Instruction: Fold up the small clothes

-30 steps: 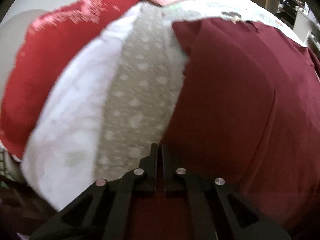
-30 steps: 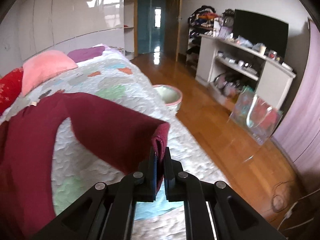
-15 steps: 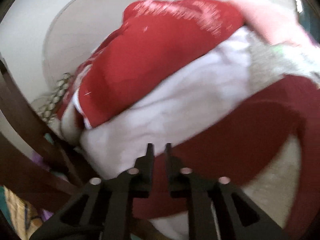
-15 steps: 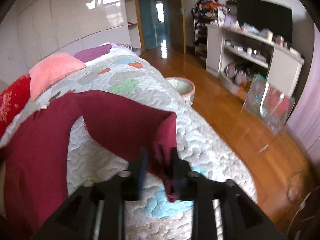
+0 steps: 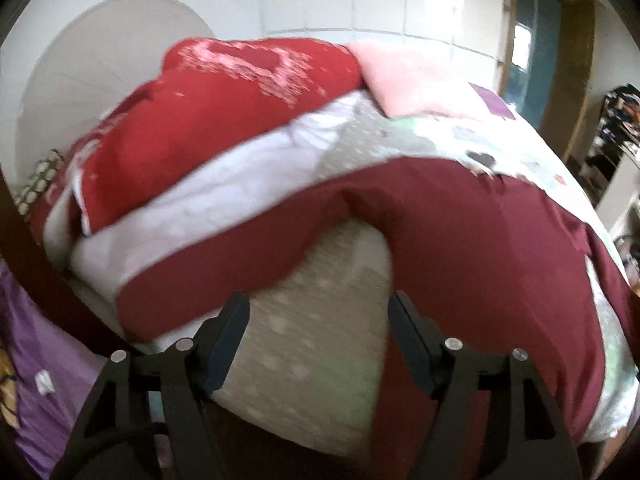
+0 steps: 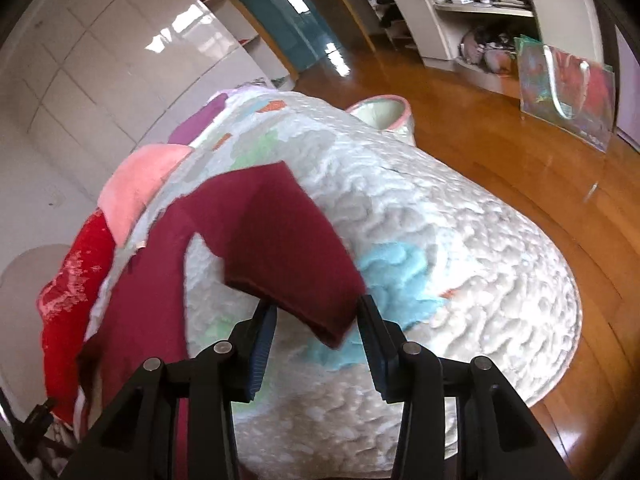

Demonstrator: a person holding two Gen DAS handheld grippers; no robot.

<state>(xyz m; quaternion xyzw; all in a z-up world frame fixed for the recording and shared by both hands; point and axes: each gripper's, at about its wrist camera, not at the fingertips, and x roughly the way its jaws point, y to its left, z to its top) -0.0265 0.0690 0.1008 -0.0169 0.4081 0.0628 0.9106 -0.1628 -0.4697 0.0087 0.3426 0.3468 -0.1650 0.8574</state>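
Sleeves spread: my left gripper [image 5: 318, 336] and right gripper [image 6: 316, 334] had just been opening, empty, off the maroon shirt [image 6: 276, 236]; next, regrip to fold.

I've just opened both tools. The left tool [image 5: 318, 316] now straddles bare quilt [image 5: 312, 344]; the maroon garment [image 6: 280, 240], pinched a second ago, lies loose between my right tool [image 6: 316, 312] fingers.

Garment [image 6: 276, 236] spread on quilt [image 6: 460, 248], sleeve end at 6 o'clock, btwn right gripper [image 6: 316, 318] jaws. Pillows [image 6: 140, 188] at 9–10 o'clock on bed. Basin [image 6: 384, 114] on floor at 12, behind bed. Shelf unit [image 6: 480, 12] at 1–2, bag [image 6: 568, 92] leaning before it.
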